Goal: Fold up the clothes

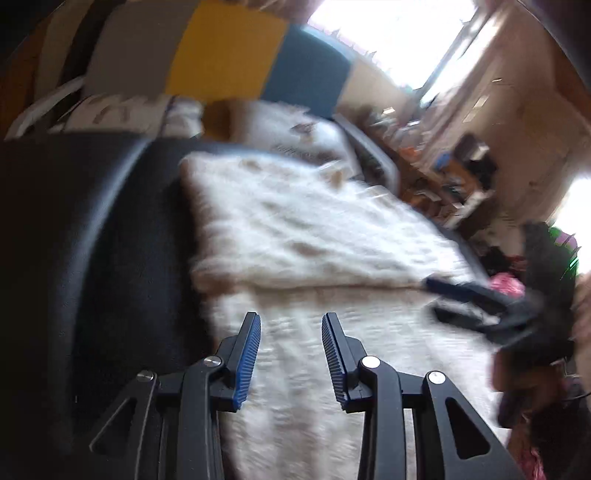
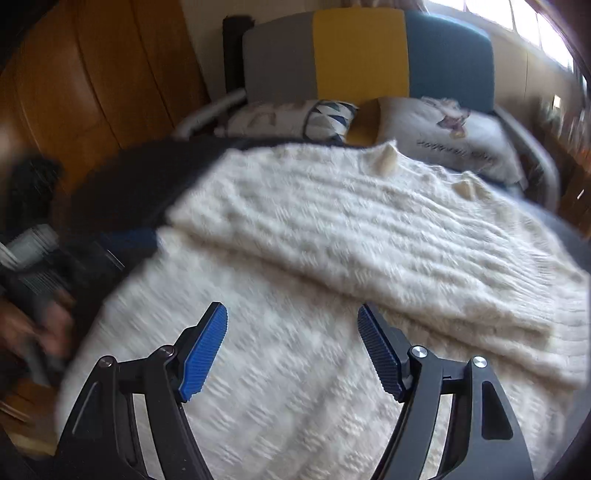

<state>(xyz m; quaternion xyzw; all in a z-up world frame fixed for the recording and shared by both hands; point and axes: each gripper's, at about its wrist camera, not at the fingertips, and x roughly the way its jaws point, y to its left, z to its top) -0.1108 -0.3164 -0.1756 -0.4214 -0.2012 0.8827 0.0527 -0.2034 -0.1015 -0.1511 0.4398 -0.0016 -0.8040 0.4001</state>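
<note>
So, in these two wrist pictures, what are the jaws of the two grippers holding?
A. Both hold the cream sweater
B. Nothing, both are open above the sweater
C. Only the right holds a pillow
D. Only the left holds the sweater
B: the left gripper and right gripper both have jaws spread apart with nothing between them, and the cream sweater lies on the bed beyond them.

A bed with a dark sheet (image 2: 140, 184) fills the room's middle. At its head stands a headboard (image 2: 360, 55) in grey, yellow and blue panels, with pillows (image 2: 443, 129) against it. Orange wooden panelling (image 2: 92, 92) lines one side. Bright windows (image 1: 388, 33) glare above cluttered shelves (image 1: 436, 177).
</note>
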